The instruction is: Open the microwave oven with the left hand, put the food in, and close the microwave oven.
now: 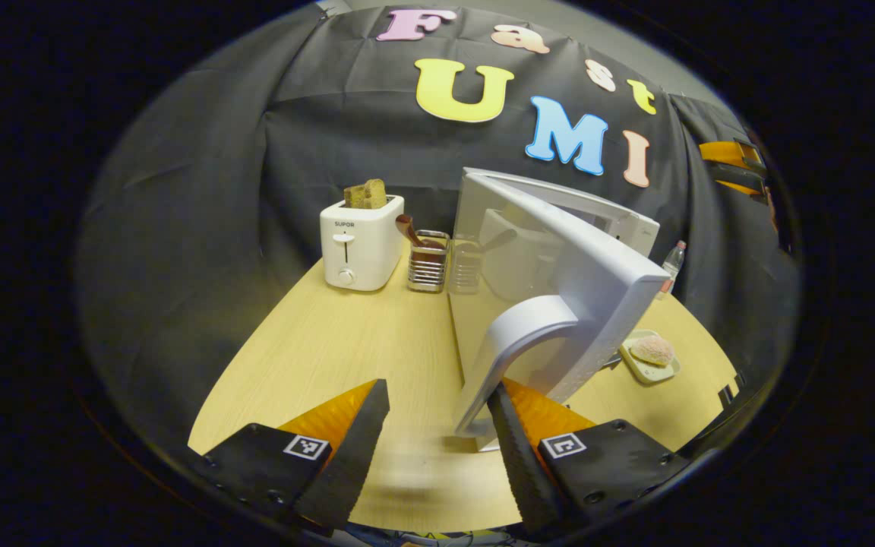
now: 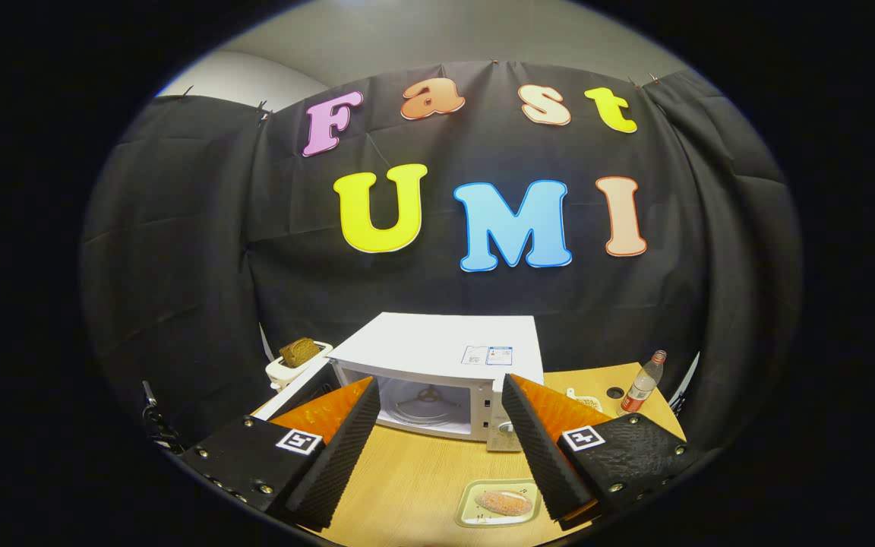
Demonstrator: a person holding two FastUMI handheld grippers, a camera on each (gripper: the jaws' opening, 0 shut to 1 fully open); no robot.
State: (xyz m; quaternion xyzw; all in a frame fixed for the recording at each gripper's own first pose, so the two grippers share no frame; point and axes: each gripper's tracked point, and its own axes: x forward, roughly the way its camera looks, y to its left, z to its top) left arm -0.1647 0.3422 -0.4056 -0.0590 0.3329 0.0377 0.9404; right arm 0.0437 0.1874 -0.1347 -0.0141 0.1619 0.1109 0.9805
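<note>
Gaping left tool (image 1: 437, 441), nothing pinched, one finger touching door handle (image 1: 517, 342). Door (image 1: 582, 266) swung wide. Right tool (image 2: 437, 448) spread, empty, above food (image 2: 504, 501) on tray (image 2: 472, 516), desk (image 2: 407, 479) front. Microwave (image 2: 437, 357) beyond, cavity open. Risk: tray sliding off shallow grip; door rebounding.

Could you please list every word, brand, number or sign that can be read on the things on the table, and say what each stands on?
"SUPOR": front of the toaster.
Stickers on the microwave top: too small to read.
Bottle label: too small to read.
Square coded markers on the left gripper and right gripper: patterns, not text.
</note>
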